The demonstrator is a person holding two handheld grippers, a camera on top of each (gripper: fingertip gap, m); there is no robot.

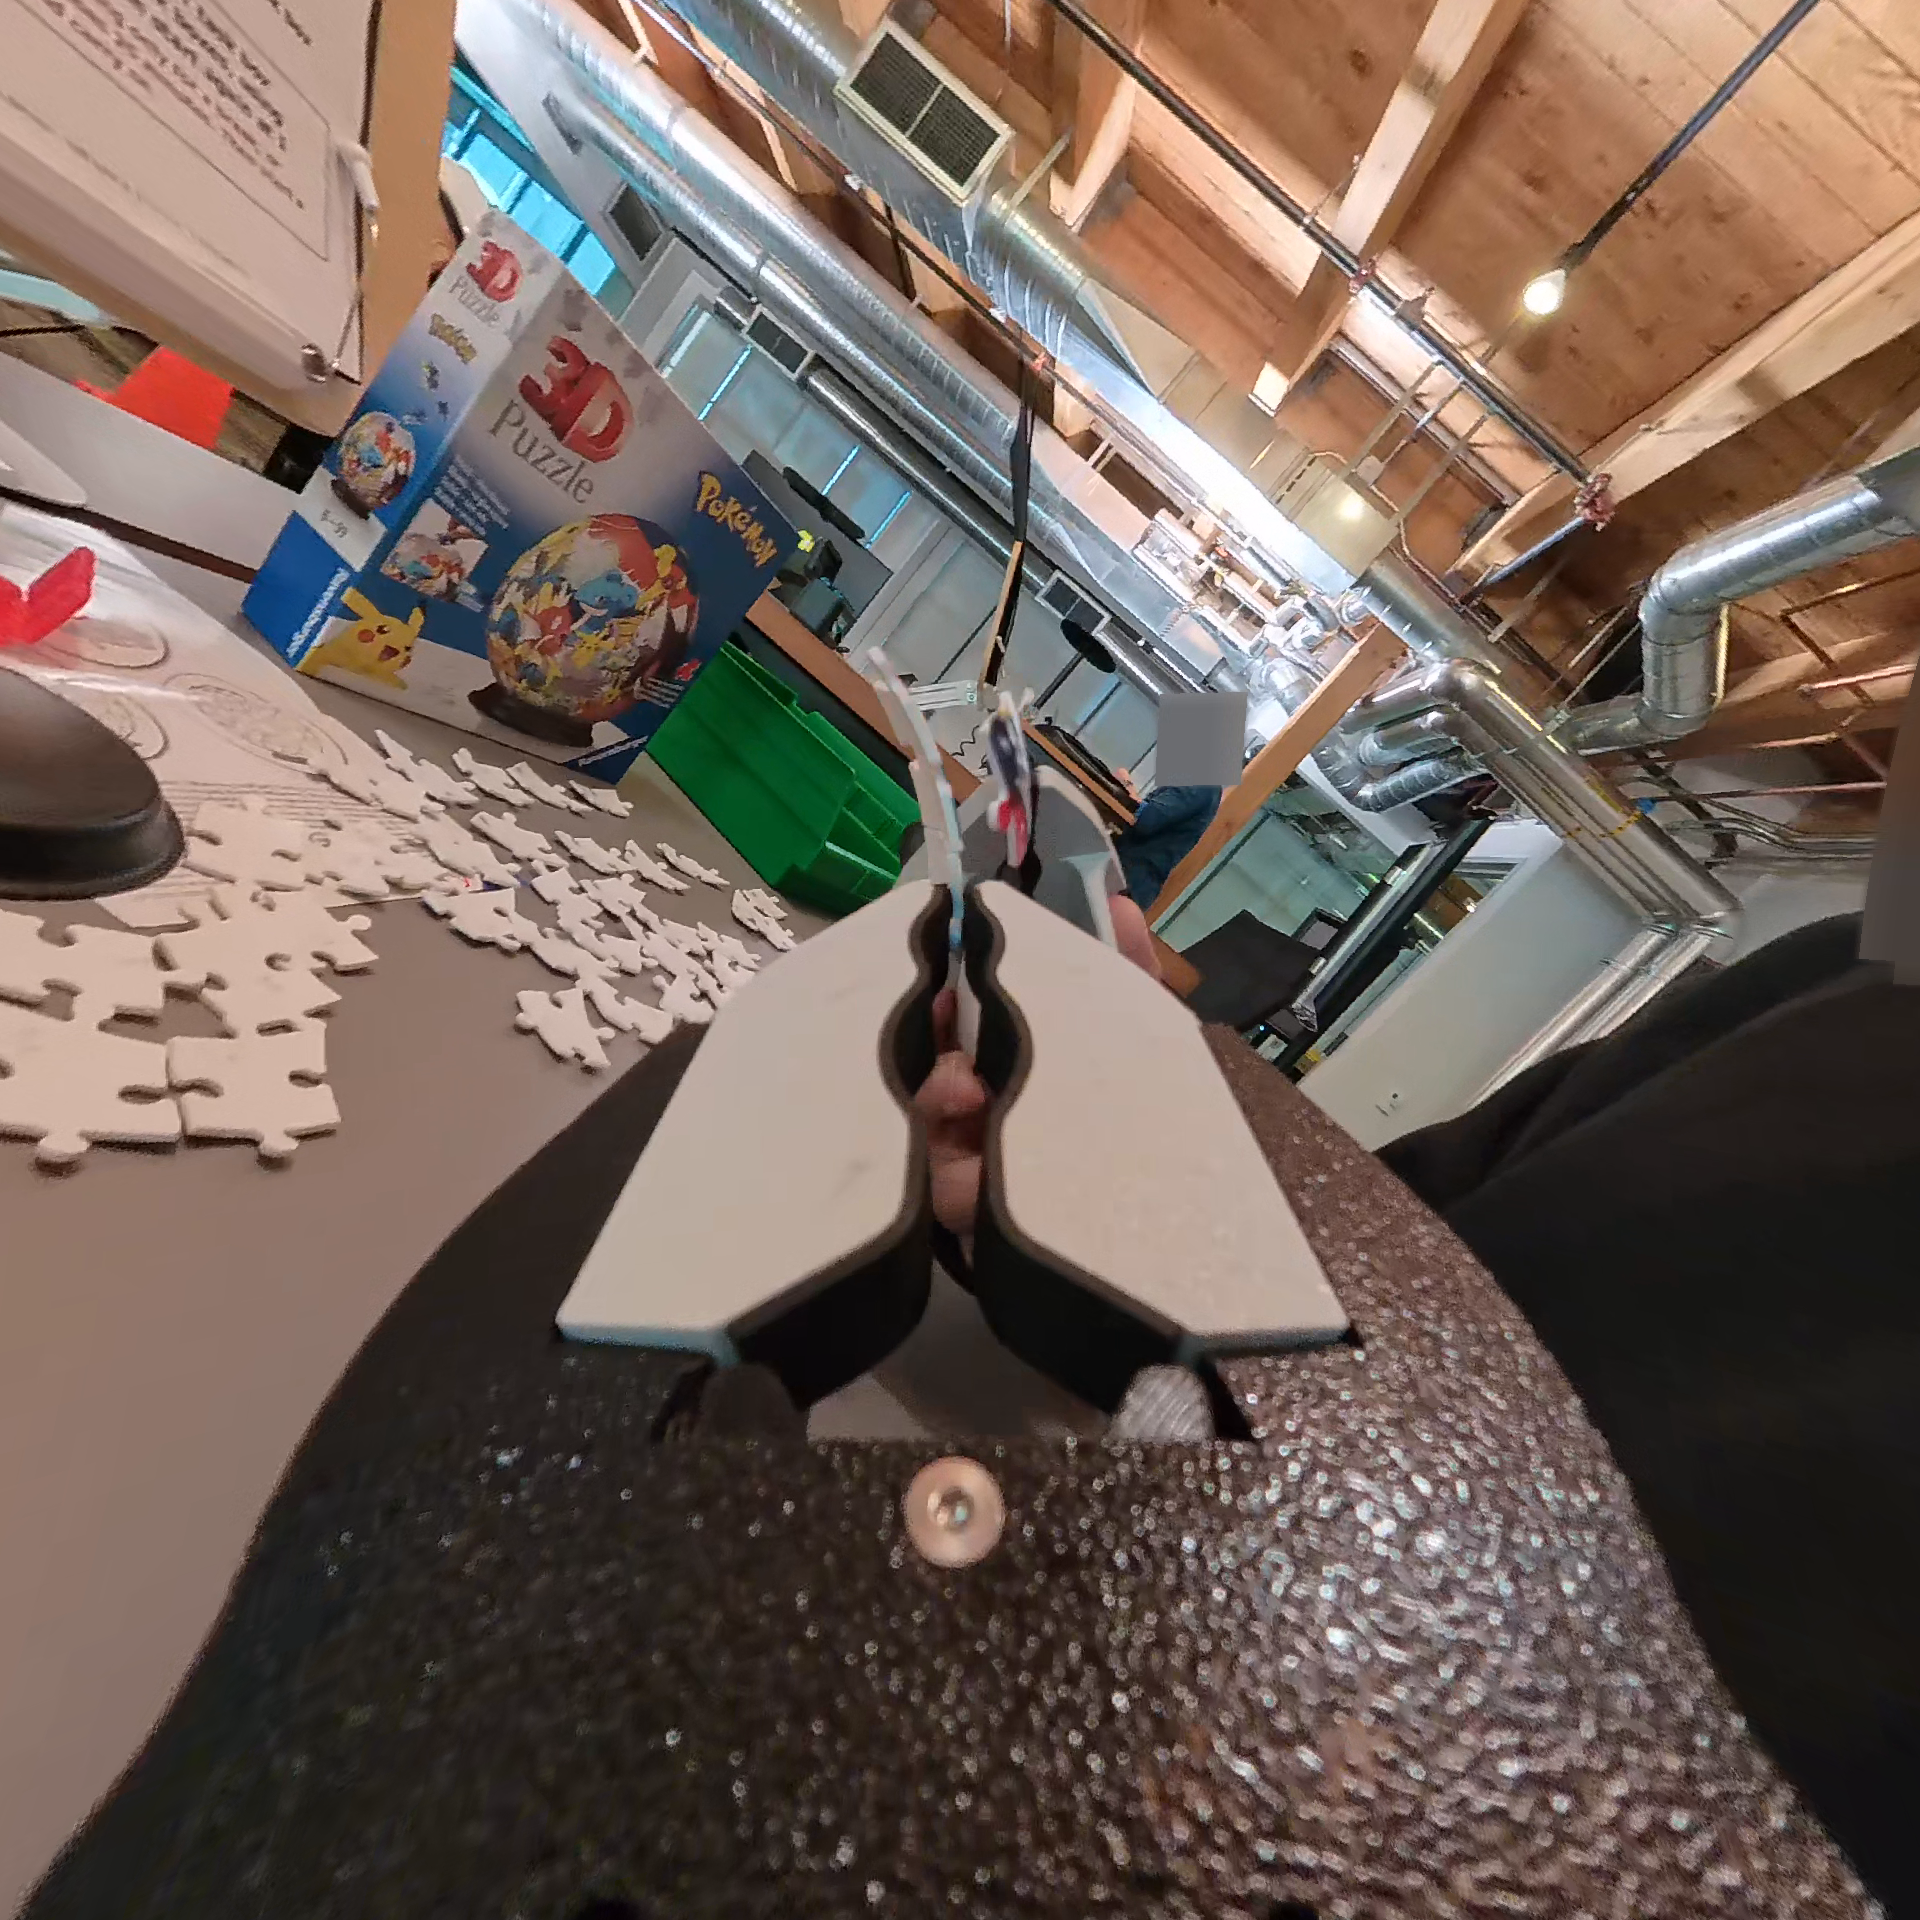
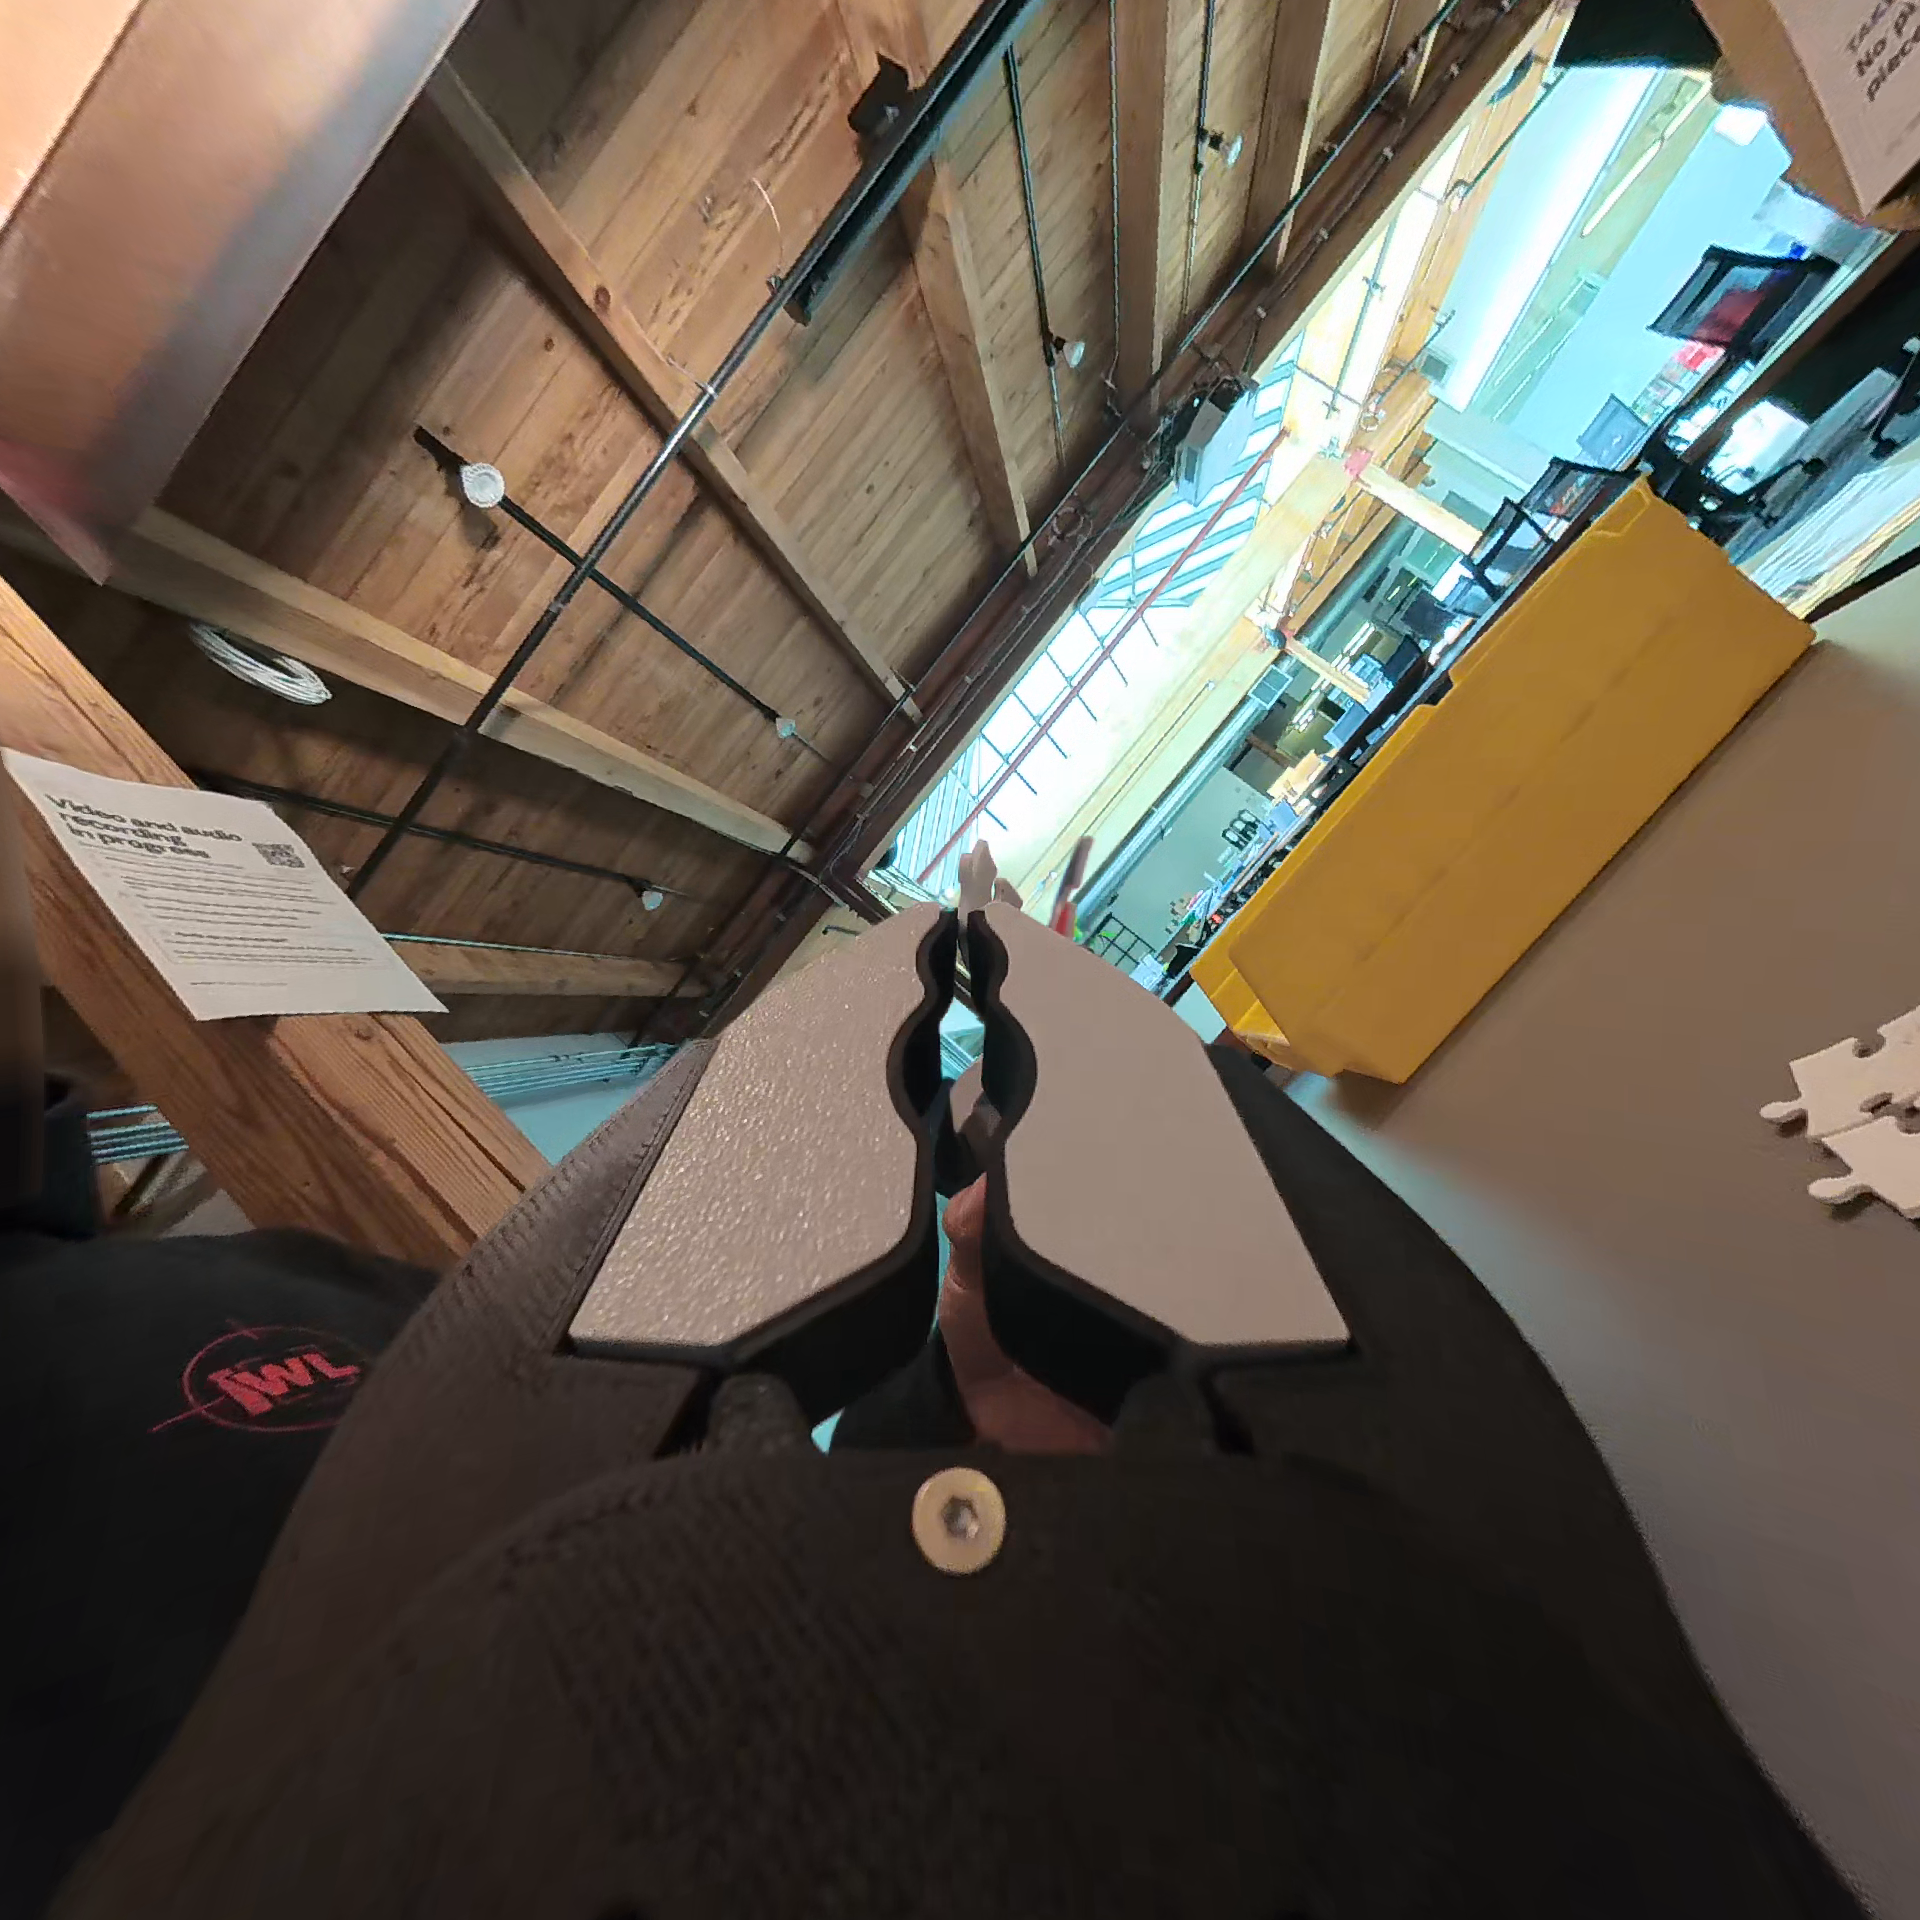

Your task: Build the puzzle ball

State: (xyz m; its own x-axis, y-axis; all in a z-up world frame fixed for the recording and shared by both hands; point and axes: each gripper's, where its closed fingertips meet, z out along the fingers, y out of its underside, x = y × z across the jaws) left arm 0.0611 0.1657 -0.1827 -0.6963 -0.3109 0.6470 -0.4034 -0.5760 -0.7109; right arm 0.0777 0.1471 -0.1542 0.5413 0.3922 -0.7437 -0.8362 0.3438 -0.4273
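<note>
My left gripper [image 1: 961, 896] is shut on a curved strip of joined white puzzle pieces [image 1: 930, 769], held edge-on in the air above the table. Just beyond it, the right gripper [image 1: 1081, 847] holds a printed puzzle piece [image 1: 1006, 764] close to that strip. In the right wrist view, my right gripper [image 2: 968, 916] is shut on a small puzzle piece [image 2: 979, 871] whose white tab sticks out past the tips. Many loose white puzzle pieces [image 1: 540, 862] lie face down on the grey table [image 1: 208, 1299].
The puzzle box [image 1: 520, 540] stands at the back of the table, with a green bin [image 1: 790, 790] beside it. A black stand [image 1: 73, 800] sits at left. A yellow bin [image 2: 1486, 790] and two loose pieces [image 2: 1860, 1112] lie on the table's right side. One gripper's finger ends stand about 4 cm off the other's.
</note>
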